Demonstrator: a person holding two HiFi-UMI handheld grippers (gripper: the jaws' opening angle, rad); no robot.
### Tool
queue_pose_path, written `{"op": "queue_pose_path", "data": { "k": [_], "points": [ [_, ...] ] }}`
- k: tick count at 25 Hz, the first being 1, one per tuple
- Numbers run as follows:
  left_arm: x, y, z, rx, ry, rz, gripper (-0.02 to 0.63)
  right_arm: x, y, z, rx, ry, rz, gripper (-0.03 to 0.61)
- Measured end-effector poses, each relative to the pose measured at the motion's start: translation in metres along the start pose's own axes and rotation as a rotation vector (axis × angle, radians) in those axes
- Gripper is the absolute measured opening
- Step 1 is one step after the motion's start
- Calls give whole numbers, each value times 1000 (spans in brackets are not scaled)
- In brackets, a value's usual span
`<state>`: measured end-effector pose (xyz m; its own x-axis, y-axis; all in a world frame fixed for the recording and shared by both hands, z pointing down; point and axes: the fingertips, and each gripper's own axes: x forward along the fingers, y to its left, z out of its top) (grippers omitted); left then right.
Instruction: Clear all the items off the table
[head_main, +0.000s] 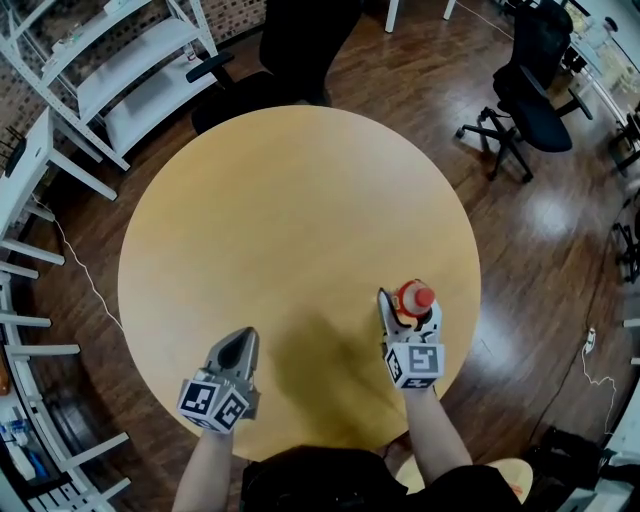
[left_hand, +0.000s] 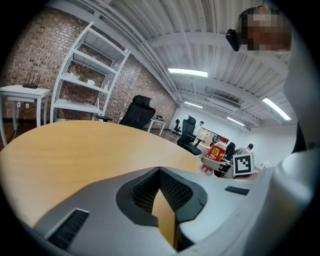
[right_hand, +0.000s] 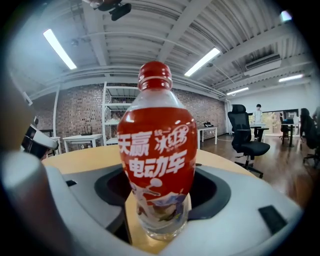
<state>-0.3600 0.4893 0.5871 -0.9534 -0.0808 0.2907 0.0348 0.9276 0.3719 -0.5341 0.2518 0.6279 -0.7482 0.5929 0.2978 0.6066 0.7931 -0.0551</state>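
Lower right on the table (head_main: 280, 220), the right gripper (head_main: 408, 308) stands wide-jawed around an upright red bottle (head_main: 414, 298); lower left, the left gripper (head_main: 238, 347) is closed, empty.

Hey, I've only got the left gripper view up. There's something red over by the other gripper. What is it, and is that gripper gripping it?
Observer: It's a red-labelled bottle with a red cap, standing upright on the table.
Operator: Is the right gripper clamped on it?
Observer: No. The right gripper has its jaws wide apart, with the bottle between them and a gap on either side.
Operator: Anything else on the table?
Observer: In the head view the bottle is the only item on it, near the edge closest to the person.
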Motion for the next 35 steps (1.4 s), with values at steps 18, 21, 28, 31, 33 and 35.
{"op": "queue_pose_path", "data": {
  "k": [18, 21, 28, 31, 33, 35],
  "points": [
    [-73, -3, 41, 34, -104, -78, 2, -70, 21, 34, -1, -31, -89, 333],
    [-85, -1, 58, 45, -140, -119, 2, -89, 37, 56, -10, -81, -117, 333],
    [-119, -23, 81, 82, -229, -240, 3, -166, 64, 83, -43, -169, -192, 333],
    [-127, -42, 84, 92, -252, -308, 2, -204, 69, 94, -62, -214, -236, 324],
    [-132, -54, 85, 97, -259, -347, 2, -228, 70, 99, -67, -235, -270, 281],
    [-136, -65, 85, 98, -270, -373, 2, -252, 70, 101, -73, -249, -316, 226]
  ]
}}
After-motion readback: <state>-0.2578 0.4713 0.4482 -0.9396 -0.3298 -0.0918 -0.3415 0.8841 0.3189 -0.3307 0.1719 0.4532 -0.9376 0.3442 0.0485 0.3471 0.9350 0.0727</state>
